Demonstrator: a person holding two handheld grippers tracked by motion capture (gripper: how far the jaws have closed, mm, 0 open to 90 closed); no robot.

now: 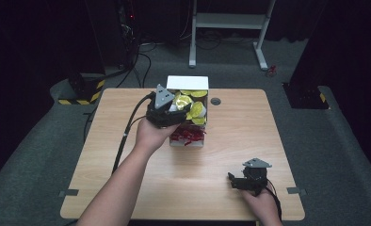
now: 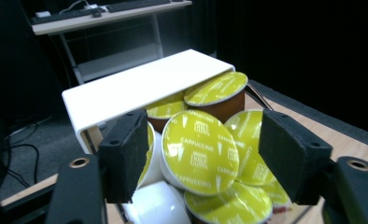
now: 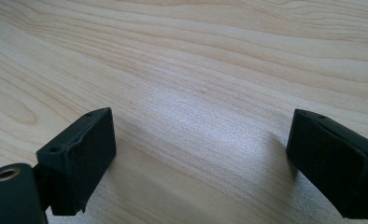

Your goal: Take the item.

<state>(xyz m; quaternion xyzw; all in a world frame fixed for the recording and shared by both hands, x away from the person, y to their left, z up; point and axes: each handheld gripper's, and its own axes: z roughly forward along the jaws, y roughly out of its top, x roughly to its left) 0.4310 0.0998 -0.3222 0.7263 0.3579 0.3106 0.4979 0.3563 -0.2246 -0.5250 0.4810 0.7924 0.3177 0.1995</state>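
**Left claw poised over the capsule box**

While your left claw (image 2: 198, 154) hangs over the white box (image 1: 187, 83) at the far middle of the table (image 1: 127, 117), its jaws stand spread with nothing between the pads — a yellow-lidded capsule (image 2: 200, 152) marked "Cappuccino" sits framed in the gap, tilted toward you, so you look lined up to take that one by its sides. It lies on top of the heap inside the box, which is likely why it is the easy pick.

Mind what crowds it: other yellow-lidded capsules (image 2: 215, 88) lean against it on every side, and a white-bodied one (image 2: 156, 205) lies just below. The box's raised white flap (image 2: 140, 84) stands behind the heap and could catch the claw if you push too far forward. Red paper shreds (image 1: 187, 135) fill the near end of the box.

Your right claw (image 3: 201, 163) rests low over bare table well to the near right of the box — jaws wide apart, holding nothing, out of the way.
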